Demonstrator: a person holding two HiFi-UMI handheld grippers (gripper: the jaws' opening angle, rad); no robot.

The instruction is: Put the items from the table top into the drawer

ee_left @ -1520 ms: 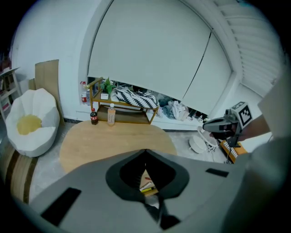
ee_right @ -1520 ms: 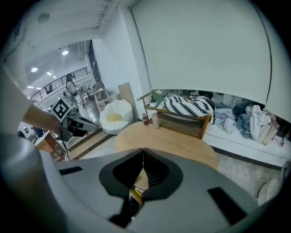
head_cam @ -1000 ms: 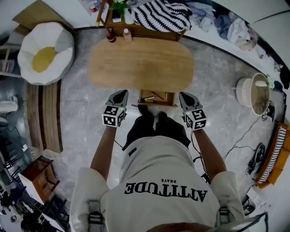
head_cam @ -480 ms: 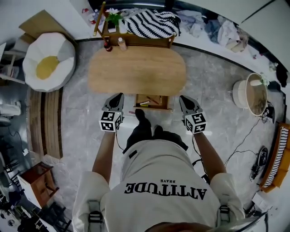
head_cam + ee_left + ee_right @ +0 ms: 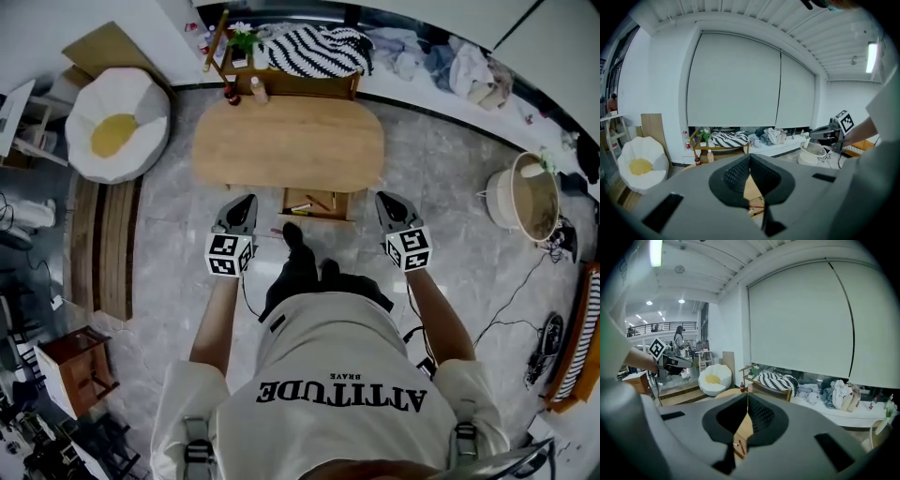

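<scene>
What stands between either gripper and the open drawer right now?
Nothing visible does. The drawer stands open under the table's near edge; the left gripper and right gripper flank it, both shut and empty, each with a clear line to it. The person's shoe sits just before the drawer front.

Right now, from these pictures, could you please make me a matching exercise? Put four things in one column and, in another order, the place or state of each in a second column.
Things
1. drawer
2. left gripper
3. striped cloth
4. white beanbag

Places or states
A. jaws shut, nothing between them
B. on the floor, left of the table in the head view
C. pulled open, small items inside
D. lying on the wooden rack beyond the table

Pairs: 1-C, 2-A, 3-D, 4-B
</scene>
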